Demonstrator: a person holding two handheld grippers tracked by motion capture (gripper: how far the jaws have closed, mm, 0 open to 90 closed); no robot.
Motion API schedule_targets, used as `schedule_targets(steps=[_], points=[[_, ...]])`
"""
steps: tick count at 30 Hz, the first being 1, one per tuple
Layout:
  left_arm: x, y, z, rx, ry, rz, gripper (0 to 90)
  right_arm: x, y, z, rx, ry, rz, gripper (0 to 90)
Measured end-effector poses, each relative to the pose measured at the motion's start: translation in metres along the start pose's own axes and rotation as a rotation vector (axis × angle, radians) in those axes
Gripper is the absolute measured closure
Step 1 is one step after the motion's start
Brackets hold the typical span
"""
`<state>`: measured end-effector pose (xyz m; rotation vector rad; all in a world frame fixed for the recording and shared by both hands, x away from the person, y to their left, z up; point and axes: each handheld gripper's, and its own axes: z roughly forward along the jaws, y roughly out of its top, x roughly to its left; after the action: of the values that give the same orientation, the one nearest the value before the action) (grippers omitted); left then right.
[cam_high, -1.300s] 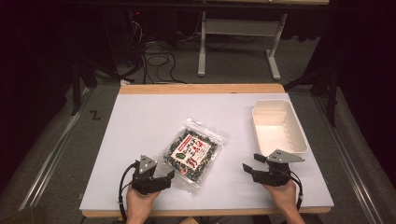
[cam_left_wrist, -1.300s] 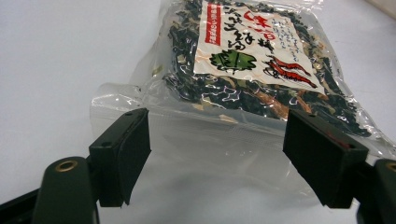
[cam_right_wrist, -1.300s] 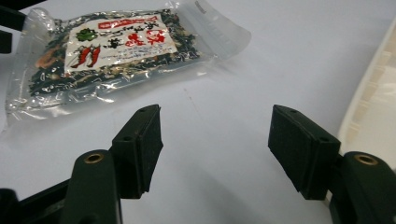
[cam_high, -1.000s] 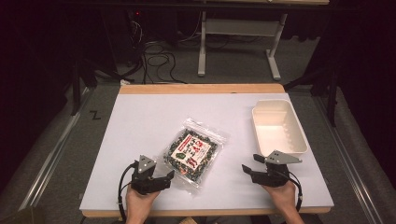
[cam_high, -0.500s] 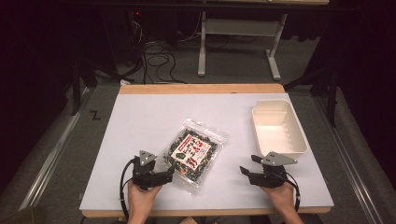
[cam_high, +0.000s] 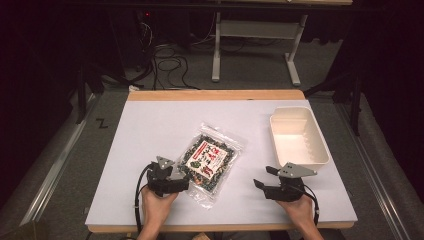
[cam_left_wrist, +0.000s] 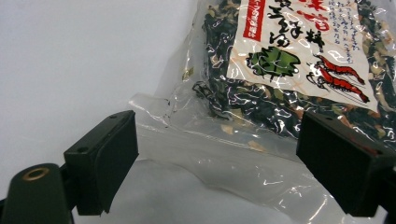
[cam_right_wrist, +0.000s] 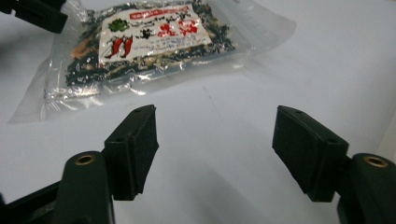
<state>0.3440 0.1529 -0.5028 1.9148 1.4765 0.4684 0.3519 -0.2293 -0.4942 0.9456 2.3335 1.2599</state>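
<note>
At the near edge of the bench (cam_high: 150, 125), the left gripper (cam_high: 184, 181) sits at about seven o'clock, jaws spread wide, the clear empty corner of the packet (cam_high: 210, 160) lying between them. The right gripper (cam_high: 264, 177) rests at five o'clock, jaws also spread, over bare bench, well apart from the packet. The packet lies flat near the middle. Farther off, at two o'clock, stands a cream tub (cam_high: 320, 150).
</note>
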Motion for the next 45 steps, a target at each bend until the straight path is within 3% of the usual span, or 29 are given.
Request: schedule_targets(steps=[2,5,8,13,18,23,30,34,38,45], points=[[0.002,0.001,0.002,0.0,-0.004,-0.003,12.5,0.002,0.003,0.002,-0.008,-0.024,0.007,30.2],[0.004,0.001,0.006,-0.001,-0.01,0.004,12.4,0.006,0.012,0.007,0.086,-0.067,-0.036,30.8],[0.006,0.002,0.01,0.006,-0.015,0.01,12.5,0.007,0.02,0.013,0.122,-0.051,-0.024,31.5],[0.009,0.004,0.016,0.039,0.0,0.042,13.3,0.004,0.033,0.024,0.138,-0.012,0.006,31.2],[0.012,0.003,0.015,0.039,0.01,0.056,13.4,-0.001,0.045,0.039,0.158,0.011,0.024,28.2],[0.015,0.002,0.019,0.08,0.037,0.079,13.1,-0.006,0.057,0.049,0.17,-0.012,0.057,27.7],[0.015,0.0,0.018,0.087,0.036,0.08,13.0,-0.016,0.079,0.062,0.174,-0.09,0.079,25.9],[0.016,0.0,0.019,0.09,0.03,0.072,13.0,-0.026,0.09,0.071,0.204,-0.12,0.1,26.6],[0.016,-0.001,0.019,0.089,0.033,0.075,13.1,-0.033,0.097,0.08,0.212,-0.12,0.124,30.0],[0.016,-0.001,0.018,0.091,0.029,0.071,13.3,-0.039,0.099,0.097,0.261,-0.078,0.177,36.5]])
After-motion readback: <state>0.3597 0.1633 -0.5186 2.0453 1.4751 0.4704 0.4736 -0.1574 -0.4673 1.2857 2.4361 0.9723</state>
